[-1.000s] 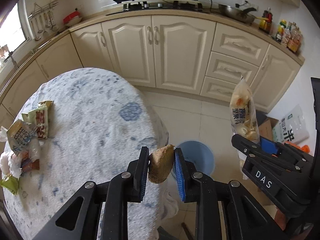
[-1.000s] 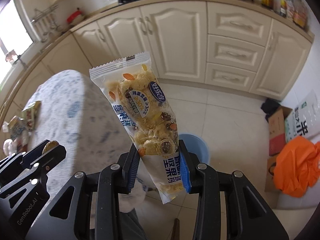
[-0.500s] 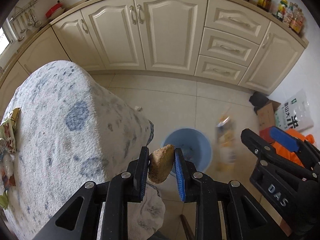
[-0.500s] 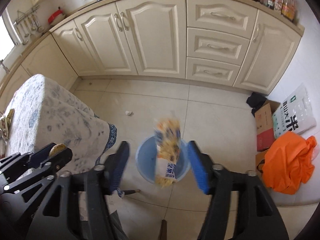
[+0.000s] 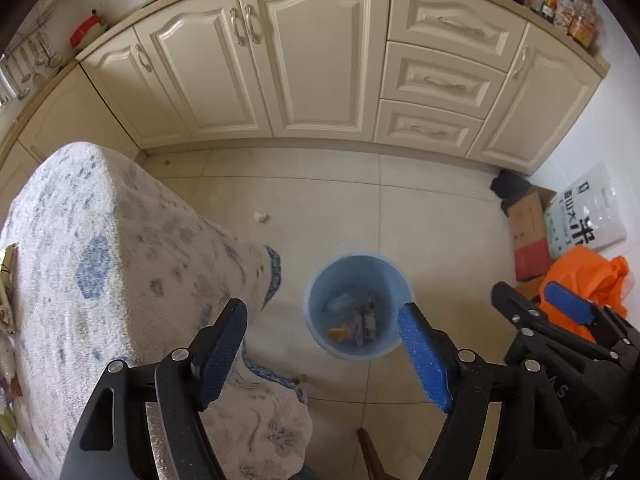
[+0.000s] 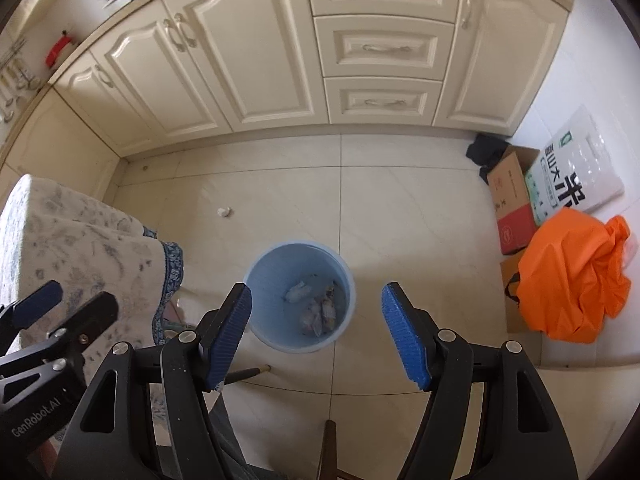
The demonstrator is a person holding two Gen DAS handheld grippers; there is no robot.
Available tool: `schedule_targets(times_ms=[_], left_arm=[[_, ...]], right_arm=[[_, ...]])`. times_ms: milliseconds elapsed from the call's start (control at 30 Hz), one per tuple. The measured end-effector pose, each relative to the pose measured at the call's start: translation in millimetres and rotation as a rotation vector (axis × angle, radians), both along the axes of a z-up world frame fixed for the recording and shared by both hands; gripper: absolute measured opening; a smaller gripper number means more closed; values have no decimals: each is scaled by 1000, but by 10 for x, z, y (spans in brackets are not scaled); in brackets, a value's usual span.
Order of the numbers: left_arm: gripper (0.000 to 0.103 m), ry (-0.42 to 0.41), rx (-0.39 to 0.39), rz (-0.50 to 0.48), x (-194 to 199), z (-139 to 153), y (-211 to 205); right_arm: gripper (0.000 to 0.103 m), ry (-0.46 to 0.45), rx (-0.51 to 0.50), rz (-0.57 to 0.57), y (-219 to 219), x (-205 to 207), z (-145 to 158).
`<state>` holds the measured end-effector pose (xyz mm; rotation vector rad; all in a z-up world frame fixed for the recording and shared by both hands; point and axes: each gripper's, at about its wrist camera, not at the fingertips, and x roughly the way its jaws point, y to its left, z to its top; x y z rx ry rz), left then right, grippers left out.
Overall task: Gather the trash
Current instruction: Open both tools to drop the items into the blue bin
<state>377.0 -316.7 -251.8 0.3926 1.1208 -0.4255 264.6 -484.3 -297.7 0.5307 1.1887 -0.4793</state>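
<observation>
Left gripper (image 5: 322, 338), right gripper (image 6: 316, 330) — jaws just opened, nothing between; trash in blue bin (image 5: 316, 344) at 12 o'clock below. Risk — crumpled scrap (image 5: 261, 217) at 10 o'clock on floor overlooked.

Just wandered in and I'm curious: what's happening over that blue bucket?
A person is clearing trash with a hand-held gripper in each hand. Both hang over the blue bin on the floor. The left hand-held gripper has just been opening, the right hand-held gripper is open too, and nothing is between either pair of jaws. Wrappers lie inside the bin.
</observation>
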Motion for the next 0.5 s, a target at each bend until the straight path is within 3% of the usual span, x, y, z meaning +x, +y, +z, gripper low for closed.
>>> schedule_targets(times_ms=[200, 500], left_arm=[[74, 9, 12, 9, -27, -96, -42], [74, 8, 2, 21, -165, -16, 64]], right_arm=[[69, -8, 5, -13, -43, -68, -8], [69, -17, -4, -9, 22, -109, 58]])
